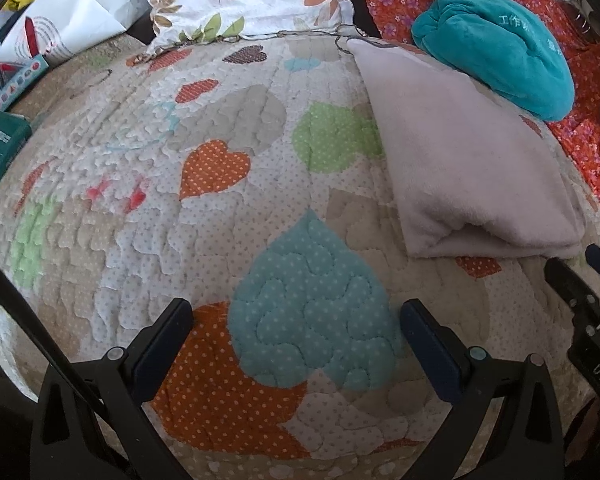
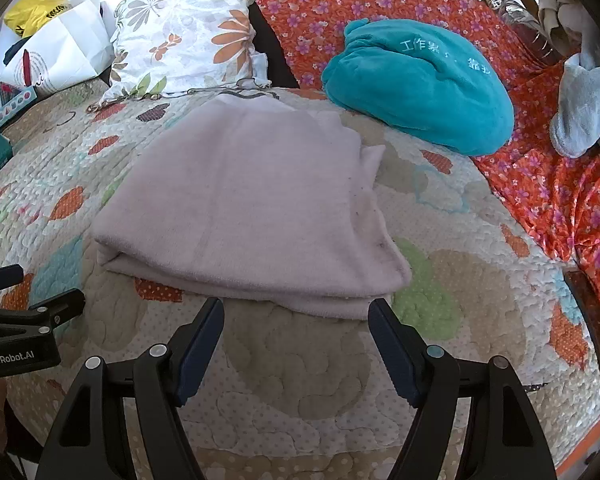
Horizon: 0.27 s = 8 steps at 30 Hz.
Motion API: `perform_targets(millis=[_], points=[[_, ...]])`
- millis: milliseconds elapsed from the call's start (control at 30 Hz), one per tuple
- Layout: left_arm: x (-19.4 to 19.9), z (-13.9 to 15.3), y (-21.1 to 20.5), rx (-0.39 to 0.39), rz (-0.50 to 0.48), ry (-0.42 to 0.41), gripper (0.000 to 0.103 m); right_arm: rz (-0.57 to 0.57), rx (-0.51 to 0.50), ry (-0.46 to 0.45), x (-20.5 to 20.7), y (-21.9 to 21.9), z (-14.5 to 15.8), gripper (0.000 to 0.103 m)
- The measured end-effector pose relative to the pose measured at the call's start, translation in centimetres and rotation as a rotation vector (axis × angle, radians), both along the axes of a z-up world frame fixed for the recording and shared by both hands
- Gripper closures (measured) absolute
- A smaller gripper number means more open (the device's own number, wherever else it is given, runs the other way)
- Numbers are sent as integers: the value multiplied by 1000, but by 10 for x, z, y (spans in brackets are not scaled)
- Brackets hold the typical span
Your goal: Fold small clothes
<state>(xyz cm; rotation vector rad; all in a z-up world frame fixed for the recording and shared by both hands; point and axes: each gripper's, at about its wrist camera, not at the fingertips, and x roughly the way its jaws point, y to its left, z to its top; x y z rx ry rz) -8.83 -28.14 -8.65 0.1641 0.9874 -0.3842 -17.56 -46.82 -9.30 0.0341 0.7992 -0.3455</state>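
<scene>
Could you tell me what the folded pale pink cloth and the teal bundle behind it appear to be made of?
The folded pale pink cloth looks like soft fleece or brushed knit: a matte, slightly fuzzy nap with thick, rounded fold edges. The teal bundle seems to be plush, velvety fleece: a deeper pile with a slight sheen on its bulges and pale characters that look stitched or printed. The exact fibre cannot be told from the pictures.

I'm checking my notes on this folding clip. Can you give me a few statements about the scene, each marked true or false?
1. The pale pink garment lies folded on the quilt. True.
2. The right gripper is clamped on the garment. False: it is open, just short of the near edge.
3. The left gripper is open over bare quilt. True.
4. The teal plush cushion lies on top of the garment. False: it lies beyond it, mostly on the orange floral cloth.
</scene>
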Motion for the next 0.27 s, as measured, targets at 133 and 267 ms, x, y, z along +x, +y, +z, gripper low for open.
perform_targets(millis=[133,267], points=[[3,1,4,-78,0,22,0,10,-2,1,1,2,-2,24],[8,6,7,-92,18,23,0,10,-8,-20,-1,3,0,24]])
